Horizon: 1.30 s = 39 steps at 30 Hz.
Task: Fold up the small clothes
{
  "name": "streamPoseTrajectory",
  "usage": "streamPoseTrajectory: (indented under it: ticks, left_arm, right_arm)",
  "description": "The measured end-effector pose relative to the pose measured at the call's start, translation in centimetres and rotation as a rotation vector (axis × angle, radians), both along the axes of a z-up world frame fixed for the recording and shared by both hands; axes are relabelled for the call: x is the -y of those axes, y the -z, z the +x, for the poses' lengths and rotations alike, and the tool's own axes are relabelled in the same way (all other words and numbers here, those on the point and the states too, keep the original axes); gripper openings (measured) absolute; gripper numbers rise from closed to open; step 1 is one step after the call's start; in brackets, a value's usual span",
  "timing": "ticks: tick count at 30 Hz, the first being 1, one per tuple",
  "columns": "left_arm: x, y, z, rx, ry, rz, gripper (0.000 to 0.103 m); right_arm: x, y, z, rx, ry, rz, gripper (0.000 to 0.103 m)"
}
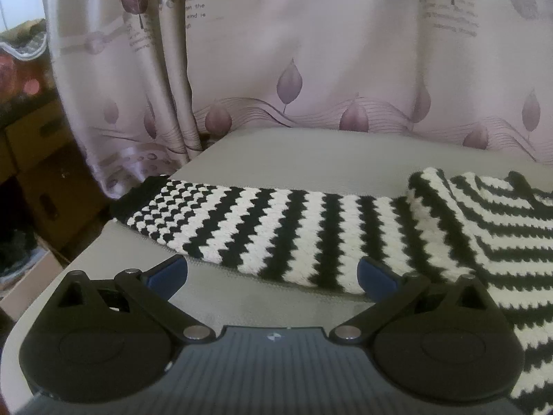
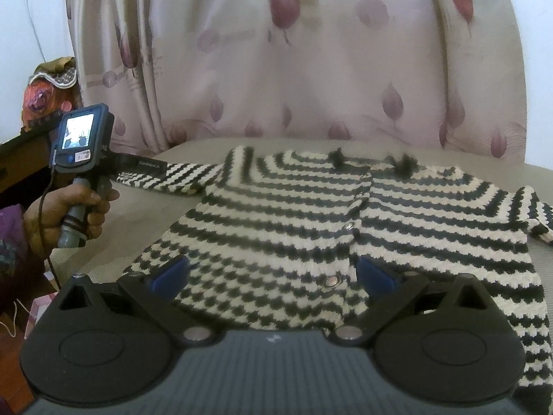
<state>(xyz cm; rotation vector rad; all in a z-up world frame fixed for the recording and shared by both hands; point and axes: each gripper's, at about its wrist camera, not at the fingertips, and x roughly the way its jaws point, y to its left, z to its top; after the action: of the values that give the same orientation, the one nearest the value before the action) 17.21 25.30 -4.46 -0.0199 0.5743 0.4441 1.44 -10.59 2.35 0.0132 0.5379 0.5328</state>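
Black-and-cream knit, chunky and loosely stitched: the small cardigan (image 2: 331, 228) lies flat and face up on the grey cushioned surface (image 1: 311, 152), its metal snaps (image 2: 349, 227) running down the middle and its near hem under the right camera. Its left sleeve (image 1: 262, 228) stretches out to the left, the cuff close to the surface's left edge.

The left gripper (image 1: 273, 273) hangs just near of that sleeve with its jaws spread wide and nothing between them, blue pads (image 1: 169, 271) either side of the sleeve's near edge. The right gripper (image 2: 273, 273) is likewise wide apart and empty, poised over the near hem beside the lowest snap. In the right view a hand (image 2: 65, 214) holds the left tool's handle at far left.

Behind it all hangs a pale curtain (image 1: 311, 69) printed with leaves.

The likely trouble is the grip: a pinch that catches only the top layer of this thick knit would lift one ply and leave the sleeve wrinkled or twisted when folded inward. Pulling too hard could also drag the whole garment askew.
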Motion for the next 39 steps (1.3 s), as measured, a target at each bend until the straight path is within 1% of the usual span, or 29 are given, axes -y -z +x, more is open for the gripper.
streamPoseTrajectory:
  ticks: [5,8,10,13,16,18,20,22,23,24,25,26,28,30,33,35,37,38,39]
  left_arm:
    - [-4.6,0.3,0.5,0.042,0.012,-0.081,0.103]
    - [-8.2,0.6,1.0,0.075,0.01,-0.122,0.102]
    - [-11.1,0.7,1.3,0.086,-0.027,-0.168,0.096]
    - [-15.9,1.0,1.9,0.114,-0.096,-0.269,0.093]
    - [-20.4,1.5,2.4,0.134,-0.187,-0.366,0.086]
    - [-22.9,2.0,2.5,0.162,-0.233,-0.441,0.078]
    - [-24.3,2.0,2.7,0.195,-0.245,-0.46,0.077]
    - [-25.0,2.1,3.8,0.166,-0.247,-0.447,0.062]
    - [-25.0,2.1,4.2,0.145,-0.258,-0.418,0.045]
    - [-25.1,2.1,4.6,0.118,-0.272,-0.383,0.032]
    - [-25.3,2.0,4.4,0.128,-0.266,-0.381,0.028]
    - [-25.4,1.8,4.2,0.143,-0.263,-0.388,0.012]
    - [-25.4,1.0,3.0,0.168,-0.283,-0.408,0.012]
    - [-24.9,0.0,1.3,0.203,-0.3,-0.393,0.012]
    - [-22.6,-2.3,-2.2,0.234,-0.314,-0.311,0.012]
    - [-20.9,-3.6,-4.7,0.234,-0.321,-0.246,0.012]
    - [-19.5,-4.2,-6.4,0.218,-0.335,-0.176,0.012]
    - [-19.2,-4.1,-6.8,0.202,-0.338,-0.153,0.012]
    - [-18.9,-3.8,-6.9,0.169,-0.341,-0.132,0.013]
  right_arm:
    - [-0.2,0.2,0.3,-0.009,0.002,-0.005,0.103]
    - [-0.2,0.4,0.5,-0.023,0.006,0.0,0.103]
    - [-0.3,0.6,0.7,-0.032,0.007,0.0,0.103]
    - [-0.3,0.8,0.8,-0.04,0.007,-0.003,0.103]
    - [-0.4,1.0,1.0,-0.052,0.012,-0.004,0.103]
    - [-0.4,1.2,1.2,-0.061,0.016,-0.004,0.103]
    - [-0.3,1.3,1.2,-0.065,0.021,-0.002,0.103]
    - [-0.2,1.4,1.4,-0.075,0.027,0.0,0.103]
    - [-0.1,1.4,1.5,-0.079,0.03,0.003,0.103]
    - [-0.1,1.4,1.5,-0.082,0.033,0.007,0.103]
    - [0.0,1.4,1.6,-0.085,0.036,0.01,0.103]
    - [0.1,1.4,1.6,-0.086,0.039,0.013,0.103]
    - [0.2,1.3,1.6,-0.083,0.043,0.019,0.103]
    - [0.5,1.1,1.5,-0.076,0.045,0.029,0.103]
    - [0.9,0.8,1.6,-0.066,0.047,0.045,0.103]
    - [1.1,0.7,1.6,-0.066,0.047,0.06,0.103]
    - [1.5,0.8,1.7,-0.069,0.047,0.079,0.103]
    - [1.6,0.8,1.6,-0.072,0.045,0.09,0.103]
    - [1.8,0.9,1.6,-0.077,0.044,0.101,0.103]
